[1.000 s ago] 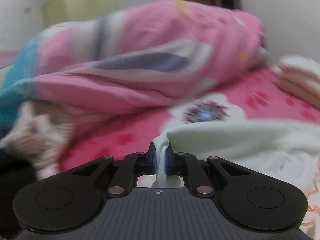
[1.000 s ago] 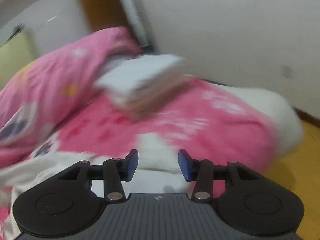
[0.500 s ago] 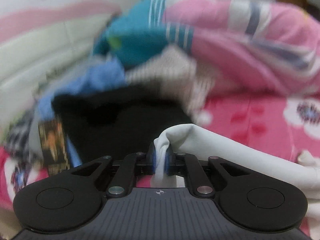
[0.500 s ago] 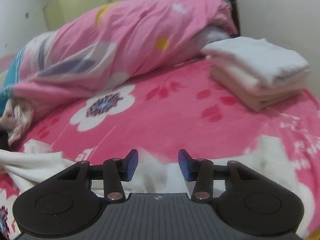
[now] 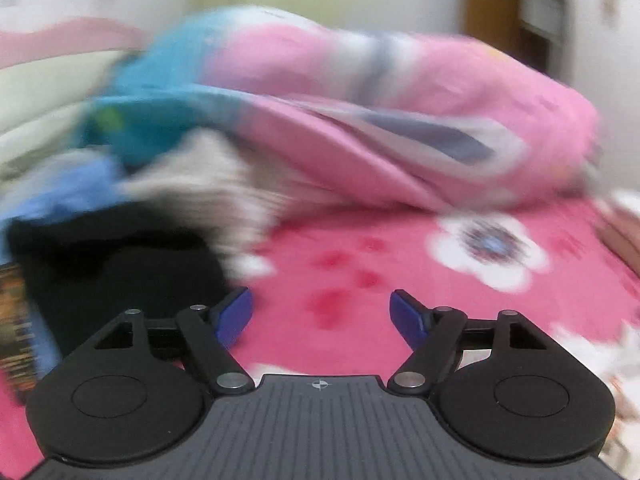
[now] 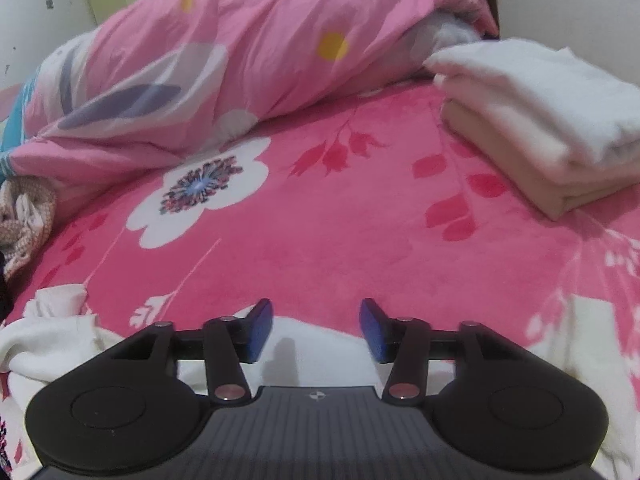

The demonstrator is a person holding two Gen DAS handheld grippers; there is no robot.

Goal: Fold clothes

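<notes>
A white garment (image 6: 52, 332) lies crumpled on the pink flowered bedspread (image 6: 320, 220), running under my right gripper (image 6: 316, 312). That gripper's jaws are opening, and the cloth lies below them, not pinched. My left gripper (image 5: 320, 304) hovers over bare bedspread (image 5: 340, 272) with its jaws opening wide and nothing between them. A strip of the white garment (image 5: 624, 344) shows at the right edge of the blurred left wrist view.
A folded stack of white and beige clothes (image 6: 540, 120) sits at the right. A rolled pink duvet (image 6: 240, 60) fills the back. A heap of unfolded clothes lies at the left, with a black piece (image 5: 120, 272), a blue one (image 5: 60, 192) and a beige knit (image 5: 216, 176).
My left gripper has let go of the white garment and its jaws have spread wide; its view swung right. My right gripper's jaws widened a little and it sank toward the garment.
</notes>
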